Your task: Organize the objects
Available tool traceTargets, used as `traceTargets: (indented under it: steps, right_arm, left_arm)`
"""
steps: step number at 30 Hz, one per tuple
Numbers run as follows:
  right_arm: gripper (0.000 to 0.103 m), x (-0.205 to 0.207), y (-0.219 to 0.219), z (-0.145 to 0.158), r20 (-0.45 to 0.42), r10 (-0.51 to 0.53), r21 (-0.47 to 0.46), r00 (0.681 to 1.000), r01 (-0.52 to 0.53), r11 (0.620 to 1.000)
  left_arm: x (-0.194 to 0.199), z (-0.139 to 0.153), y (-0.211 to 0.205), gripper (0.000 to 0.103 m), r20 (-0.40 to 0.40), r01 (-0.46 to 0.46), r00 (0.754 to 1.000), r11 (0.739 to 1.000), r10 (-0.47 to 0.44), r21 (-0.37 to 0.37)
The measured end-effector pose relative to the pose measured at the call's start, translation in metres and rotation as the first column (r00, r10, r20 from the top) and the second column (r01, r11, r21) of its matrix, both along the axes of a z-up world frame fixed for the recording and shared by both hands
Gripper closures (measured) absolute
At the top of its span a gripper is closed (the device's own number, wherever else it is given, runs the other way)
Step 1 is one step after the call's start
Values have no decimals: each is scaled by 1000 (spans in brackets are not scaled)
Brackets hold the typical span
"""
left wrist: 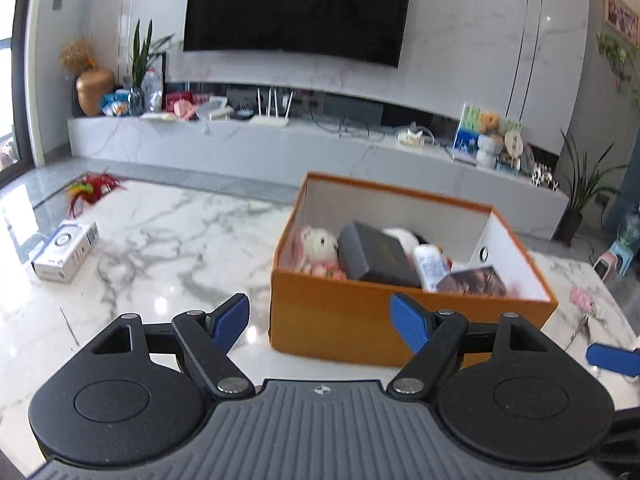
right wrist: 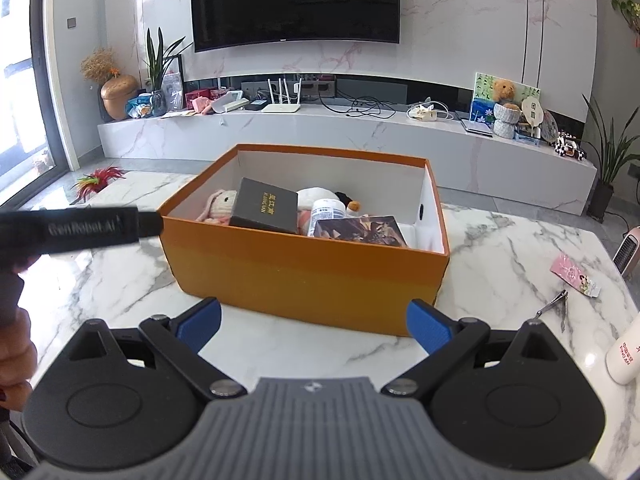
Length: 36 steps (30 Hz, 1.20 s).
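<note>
Left wrist view: left gripper (left wrist: 320, 322) jaws spread wide, empty; orange box (left wrist: 400, 320) on marble table (left wrist: 160, 240) just beyond, slightly right. Right wrist view: right gripper (right wrist: 314, 326) jaws spread, empty; box straight ahead, just past fingertips.

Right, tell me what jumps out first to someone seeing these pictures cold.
The orange box in the middle of the marble table grabs the eye, open and holding a plush rabbit, a black case and a white bottle. Behind it a big dark TV fills the wall. Both tongs, left and right, are open and hold nothing.
</note>
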State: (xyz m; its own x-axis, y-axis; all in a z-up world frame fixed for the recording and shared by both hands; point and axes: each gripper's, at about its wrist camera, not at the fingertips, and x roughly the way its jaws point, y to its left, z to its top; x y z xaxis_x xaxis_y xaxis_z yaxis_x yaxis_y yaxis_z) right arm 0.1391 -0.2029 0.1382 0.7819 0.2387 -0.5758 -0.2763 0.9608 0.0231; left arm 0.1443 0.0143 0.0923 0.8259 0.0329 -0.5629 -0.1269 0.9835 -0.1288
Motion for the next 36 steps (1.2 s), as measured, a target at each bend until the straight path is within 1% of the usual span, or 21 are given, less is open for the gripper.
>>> traceTargets:
  steps: [5,10,18,21,27,32,36]
  right_arm:
    - [4,7,4,-5,-12,14,-25,1000,-14,1000]
    - [4,11,9,-8,-21,21,-56,1000,-22,998]
    - [3,10,12,-10,-24,16,-66,1000,-18,998]
    - [3,11,13,-10,-29,-12,-64,1000,10,998]
    - [3,20,18,-9,-59,-93,-31,994,92,995]
    - [3,26,27,-10,-54,-138,-39,989,136,990]
    - [3,31,31,-8,-45,-173,-56,984,170,984]
  left_arm:
    - [10,-13,2,11,-72,-26,997,999,25,-18]
    - [9,-14,-1,11,-76,-19,997,1000,18,-10]
    - [9,-10,-2,11,-77,-8,997,1000,7,-15]
    - [8,-10,-1,11,-84,-13,996,1000,12,-16]
    - [5,-10,1,11,-90,-22,996,1000,22,7]
    - [4,-11,2,11,-91,-23,996,999,27,39]
    - [4,-11,5,11,-97,-27,995,999,30,32]
